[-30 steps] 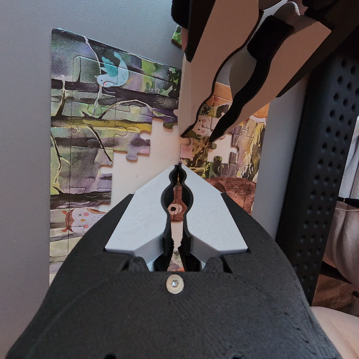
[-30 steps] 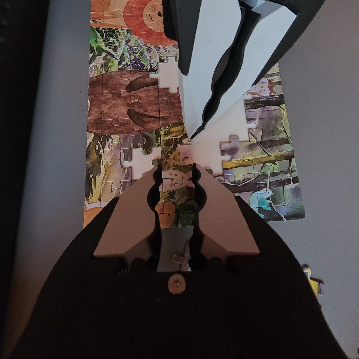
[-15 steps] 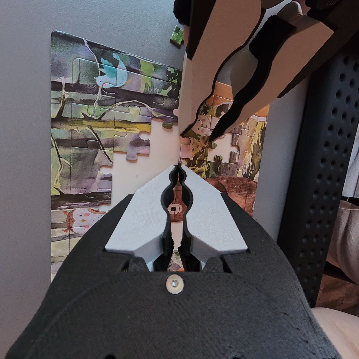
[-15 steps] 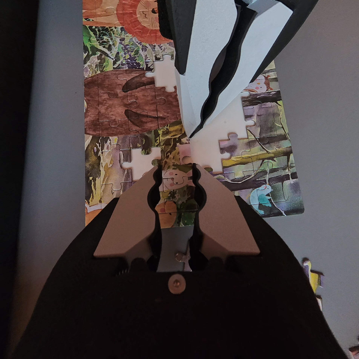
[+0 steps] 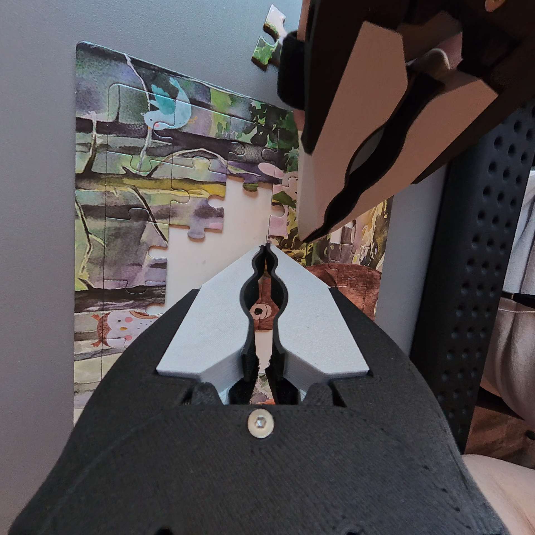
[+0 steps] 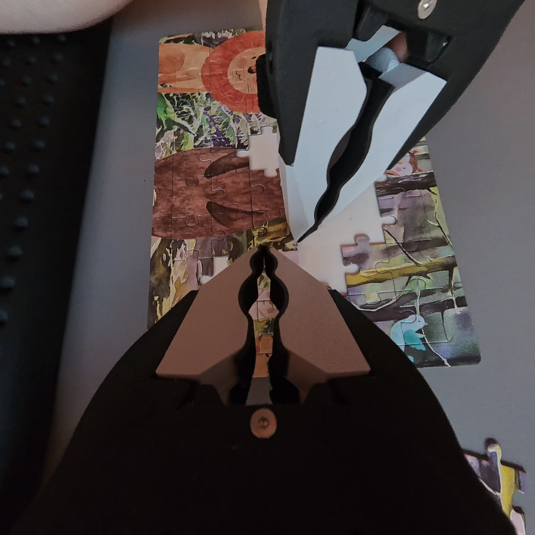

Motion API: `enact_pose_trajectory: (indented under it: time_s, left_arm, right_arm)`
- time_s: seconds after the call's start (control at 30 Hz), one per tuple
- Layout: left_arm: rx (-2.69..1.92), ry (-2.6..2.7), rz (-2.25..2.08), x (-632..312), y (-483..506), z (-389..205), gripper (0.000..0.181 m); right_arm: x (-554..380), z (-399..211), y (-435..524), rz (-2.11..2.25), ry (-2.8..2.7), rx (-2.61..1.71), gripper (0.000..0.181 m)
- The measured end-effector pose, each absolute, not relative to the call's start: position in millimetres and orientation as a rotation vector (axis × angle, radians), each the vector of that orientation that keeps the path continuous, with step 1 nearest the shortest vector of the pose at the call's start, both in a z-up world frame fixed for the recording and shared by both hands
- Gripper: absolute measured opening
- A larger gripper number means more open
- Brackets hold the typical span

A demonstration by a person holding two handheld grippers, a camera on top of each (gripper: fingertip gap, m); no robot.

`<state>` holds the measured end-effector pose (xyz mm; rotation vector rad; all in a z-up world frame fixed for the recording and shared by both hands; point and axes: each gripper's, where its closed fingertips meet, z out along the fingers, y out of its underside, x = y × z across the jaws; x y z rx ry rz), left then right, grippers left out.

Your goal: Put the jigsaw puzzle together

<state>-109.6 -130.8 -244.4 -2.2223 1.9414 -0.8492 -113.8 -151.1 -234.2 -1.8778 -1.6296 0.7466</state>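
Observation:
The jigsaw puzzle lies partly assembled on a grey table, with a stepped white gap in its middle. My left gripper, with pale blue-grey fingers, is shut and empty, its tips at the gap's edge. My right gripper, with tan fingers, comes in from the upper right, shut, its tips just beside the left's. In the right wrist view the right gripper is shut over the puzzle, and the left gripper points down from above. Nothing shows between either pair of fingers.
A loose green piece lies beyond the puzzle's far edge. More loose pieces lie on the table near the right gripper's body. Smaller gaps remain in the brown area. A black perforated panel borders the table. My two grippers' fingertips are within a few centimetres of each other. My right tips are roughly 6 centimetres from the puzzle.
My right gripper's fingers have shut and its tips have moved closer to the left gripper's tips. The left gripper has stayed in place, shut.

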Motion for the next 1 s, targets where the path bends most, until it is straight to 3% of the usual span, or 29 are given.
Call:
enact_pose_trajectory:
  time_s: [0.67,1.0]
  left_arm:
    - [-2.231,1.93,-0.852,-109.8,-130.6,-244.5,0.0]
    - [-2.243,1.924,-0.878,-109.7,-130.7,-244.4,0.0]
  right_arm:
    - [-111.9,-243.2,-150.8,0.342,-1.795,-1.871,0.0]
    - [-117.0,-223.9,-140.0,0.736,-1.518,-1.906,0.0]
